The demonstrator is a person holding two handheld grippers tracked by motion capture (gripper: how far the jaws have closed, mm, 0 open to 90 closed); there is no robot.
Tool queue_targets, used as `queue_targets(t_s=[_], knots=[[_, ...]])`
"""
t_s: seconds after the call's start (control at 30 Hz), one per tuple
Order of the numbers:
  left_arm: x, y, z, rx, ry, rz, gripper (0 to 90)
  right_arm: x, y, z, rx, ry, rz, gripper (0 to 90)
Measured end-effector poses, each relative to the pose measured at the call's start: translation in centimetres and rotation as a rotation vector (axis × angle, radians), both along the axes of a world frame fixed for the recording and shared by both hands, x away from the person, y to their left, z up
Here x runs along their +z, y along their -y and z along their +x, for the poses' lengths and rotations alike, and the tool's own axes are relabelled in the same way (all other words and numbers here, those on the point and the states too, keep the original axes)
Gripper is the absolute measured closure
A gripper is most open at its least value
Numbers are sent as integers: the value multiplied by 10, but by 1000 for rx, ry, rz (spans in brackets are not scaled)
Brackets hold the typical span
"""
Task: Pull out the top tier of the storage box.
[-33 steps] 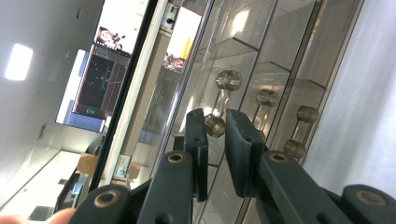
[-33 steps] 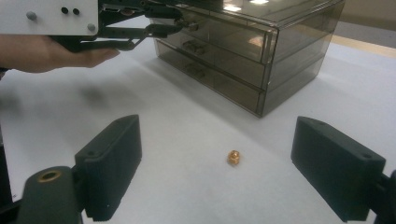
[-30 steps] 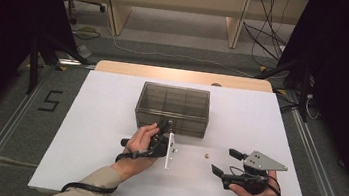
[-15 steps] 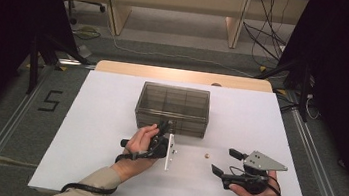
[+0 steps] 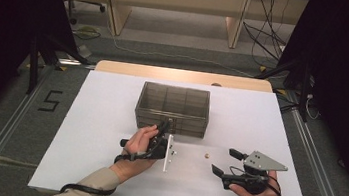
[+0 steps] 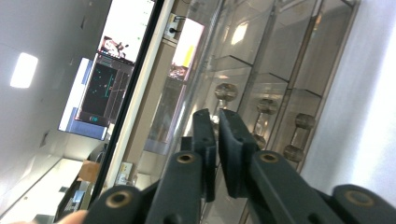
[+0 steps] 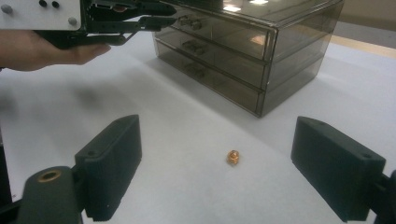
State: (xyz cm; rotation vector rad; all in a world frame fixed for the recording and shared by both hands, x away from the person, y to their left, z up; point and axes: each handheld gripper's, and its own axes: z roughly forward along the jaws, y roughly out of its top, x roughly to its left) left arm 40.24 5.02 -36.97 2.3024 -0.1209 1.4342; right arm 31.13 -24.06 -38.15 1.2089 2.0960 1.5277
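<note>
At the front face of the smoky transparent plastic drawer cabinet (image 5: 173,109), the left hand-held gripper (image 5: 165,127) is held rolled on its side, so that its two black jaws can meet one of the small round metal drawer knobs (image 6: 226,91). In the left gripper view the jaws are seen almost shut, with only a narrow gap between them, and they have just been closing a little further. Whether a knob is already pinched cannot be told, because the jaw tips cover that place; a knob is seen just beyond them. The grip is judged to be prepared for pulling a drawer open.

Near the front right part of the white surface (image 5: 99,119), the right hand-held gripper (image 5: 225,160) is held level and low, with its jaws wide apart and nothing between them. It is pointed toward the small brass-coloured cap nut (image 7: 233,157), which lies alone on the surface, in front of the cabinet and apart from it. The nut is probably meant to be picked up and put into a drawer, so this gripper appears to be waiting.
</note>
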Motion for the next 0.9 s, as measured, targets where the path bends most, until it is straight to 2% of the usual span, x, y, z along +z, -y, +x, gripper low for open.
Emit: queue_targets(t_s=[0.27,0.7,0.9], knots=[[-3,-3,7,23,4,7,745,0,0,0,1,-1,-2,171],[-11,2,10,22,17,37,742,0,0,0,0,-1,-2,171],[-12,2,11,24,30,48,777,0,0,0,1,-2,-2,171]])
